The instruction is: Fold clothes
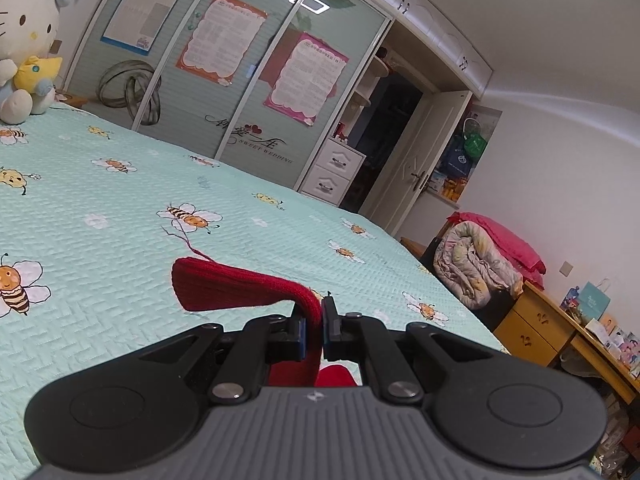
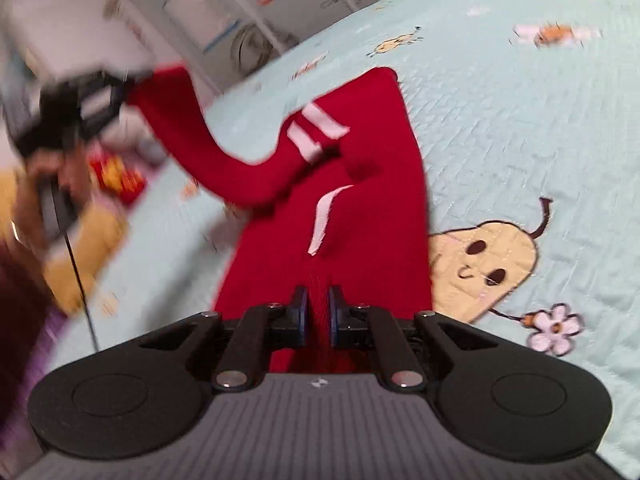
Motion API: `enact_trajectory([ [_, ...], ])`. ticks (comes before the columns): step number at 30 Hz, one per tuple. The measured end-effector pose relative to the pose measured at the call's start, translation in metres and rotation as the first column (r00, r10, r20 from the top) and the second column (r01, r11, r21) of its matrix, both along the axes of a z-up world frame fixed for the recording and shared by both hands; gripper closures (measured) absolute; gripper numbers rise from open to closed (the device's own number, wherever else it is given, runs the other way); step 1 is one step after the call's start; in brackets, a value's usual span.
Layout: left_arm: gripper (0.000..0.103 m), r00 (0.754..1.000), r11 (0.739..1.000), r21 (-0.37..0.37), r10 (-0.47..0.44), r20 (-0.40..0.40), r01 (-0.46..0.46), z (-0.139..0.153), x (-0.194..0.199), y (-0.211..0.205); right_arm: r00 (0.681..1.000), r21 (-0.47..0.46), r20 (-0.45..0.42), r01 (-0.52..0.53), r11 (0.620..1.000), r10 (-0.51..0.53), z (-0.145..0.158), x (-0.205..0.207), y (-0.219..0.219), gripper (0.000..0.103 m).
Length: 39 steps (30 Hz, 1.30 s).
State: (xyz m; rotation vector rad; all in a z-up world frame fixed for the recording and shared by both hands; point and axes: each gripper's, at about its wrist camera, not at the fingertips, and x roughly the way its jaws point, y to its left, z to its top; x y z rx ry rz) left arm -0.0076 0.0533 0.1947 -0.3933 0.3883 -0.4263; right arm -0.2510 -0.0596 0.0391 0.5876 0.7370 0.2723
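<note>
A red knit sweater [image 2: 352, 208] with white stripes lies on the pale green bee-print bedspread [image 2: 520, 120]. My right gripper [image 2: 318, 312] is shut on a fold of its red fabric near the body. One sleeve [image 2: 208, 140] stretches up and left to my left gripper [image 2: 80, 112], blurred and held by a hand. In the left wrist view my left gripper [image 1: 317, 328] is shut on the red ribbed sleeve cuff [image 1: 240, 286], which stands above the bedspread [image 1: 120, 200].
A plush toy [image 1: 24, 44] sits at the bed's far left corner. Sliding wardrobe doors [image 1: 224, 76] stand behind the bed. A rolled quilt and pink pillow [image 1: 488, 256] rest on a wooden desk [image 1: 560, 328] to the right.
</note>
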Motion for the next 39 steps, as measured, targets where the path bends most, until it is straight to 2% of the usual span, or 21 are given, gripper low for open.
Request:
enact_trajectory([
  [1, 0.098, 1.0, 1.0, 0.0, -0.001, 0.0, 0.001, 0.0, -0.001, -0.001, 1.0, 0.038, -0.006, 0.011, 0.999, -0.011, -0.003, 0.003, -0.003, 0.093],
  [2, 0.098, 1.0, 1.0, 0.002, -0.003, -0.002, 0.003, 0.0, -0.002, -0.002, 1.0, -0.002, -0.012, -0.001, 1.0, 0.001, -0.01, 0.005, 0.004, 0.093],
  [4, 0.098, 1.0, 1.0, 0.006, -0.014, -0.001, 0.014, 0.001, -0.005, -0.005, 0.998, -0.147, 0.0, -0.056, 0.988, 0.057, -0.021, 0.002, 0.023, 0.093],
  [6, 0.098, 1.0, 1.0, 0.015, -0.024, 0.006, 0.023, 0.002, -0.007, -0.007, 0.992, -0.249, 0.063, -0.09, 0.964, 0.109, -0.017, -0.007, 0.035, 0.089],
  [8, 0.098, 1.0, 1.0, 0.011, -0.025, 0.014, 0.025, 0.004, -0.009, -0.008, 0.984, -0.309, 0.09, -0.122, 0.943, 0.156, -0.011, -0.013, 0.042, 0.065],
  [12, 0.098, 0.999, 1.0, -0.015, 0.002, 0.034, -0.002, 0.011, -0.009, -0.004, 0.968, -0.337, 0.159, -0.132, 0.932, 0.195, 0.009, -0.038, 0.041, 0.063],
  [17, 0.098, 0.998, 0.998, -0.042, 0.056, 0.027, -0.055, 0.018, -0.002, 0.008, 0.941, -0.448, 0.006, -0.3, 0.842, 0.339, -0.015, -0.045, 0.056, 0.065],
  [19, 0.098, 0.997, 0.997, -0.032, 0.066, 0.029, -0.066, 0.021, 0.002, 0.009, 0.932, -0.405, -0.024, -0.339, 0.849, 0.361, -0.004, -0.04, 0.05, 0.065],
  [21, 0.098, 0.997, 0.997, -0.038, 0.071, 0.029, -0.069, 0.023, 0.005, 0.01, 0.938, -0.335, 0.003, -0.325, 0.885, 0.346, 0.009, -0.031, 0.037, 0.066],
  [24, 0.098, 0.998, 0.996, -0.069, 0.06, 0.028, -0.058, 0.024, 0.008, 0.008, 0.963, -0.317, 0.085, -0.216, 0.923, 0.255, 0.026, -0.011, 0.022, 0.065],
  [26, 0.098, 0.999, 0.996, -0.077, 0.044, 0.032, -0.041, 0.026, 0.01, 0.003, 0.973, -0.355, 0.148, -0.115, 0.928, 0.177, 0.04, 0.008, 0.018, 0.064],
  [27, 0.098, 0.999, 0.996, -0.081, 0.036, 0.035, -0.033, 0.027, 0.011, 0.001, 0.97, -0.395, 0.174, -0.091, 0.914, 0.171, 0.045, 0.017, 0.019, 0.064],
  [29, 0.098, 0.999, 0.997, -0.069, 0.022, 0.049, -0.019, 0.033, 0.015, -0.005, 0.957, -0.498, 0.197, -0.088, 0.863, 0.212, 0.048, 0.044, 0.033, 0.064],
  [33, 0.098, 0.997, 0.999, -0.046, -0.006, 0.078, 0.009, 0.044, 0.024, -0.015, 0.947, -0.701, 0.089, -0.16, 0.695, 0.308, 0.025, 0.098, 0.061, 0.069],
  [35, 0.098, 0.996, 0.999, -0.032, -0.02, 0.092, 0.023, 0.048, 0.03, -0.02, 0.948, -0.743, 0.033, -0.188, 0.642, 0.316, 0.009, 0.118, 0.067, 0.076],
  [36, 0.098, 0.995, 0.999, -0.025, -0.028, 0.098, 0.03, 0.049, 0.033, -0.022, 0.949, -0.753, 0.022, -0.19, 0.63, 0.313, 0.002, 0.123, 0.068, 0.076],
  [37, 0.098, 0.994, 0.999, -0.018, -0.032, 0.102, 0.034, 0.051, 0.037, -0.024, 0.949, -0.755, 0.017, -0.194, 0.626, 0.314, -0.003, 0.127, 0.069, 0.081],
  [38, 0.098, 0.993, 0.999, -0.019, -0.038, 0.107, 0.041, 0.053, 0.04, -0.027, 0.953, -0.747, 0.022, -0.185, 0.639, 0.302, -0.005, 0.129, 0.067, 0.093],
  [39, 0.098, 0.993, 0.999, -0.023, -0.045, 0.113, 0.048, 0.056, 0.043, -0.029, 0.96, -0.719, 0.036, -0.167, 0.675, 0.276, -0.005, 0.13, 0.063, 0.094],
])
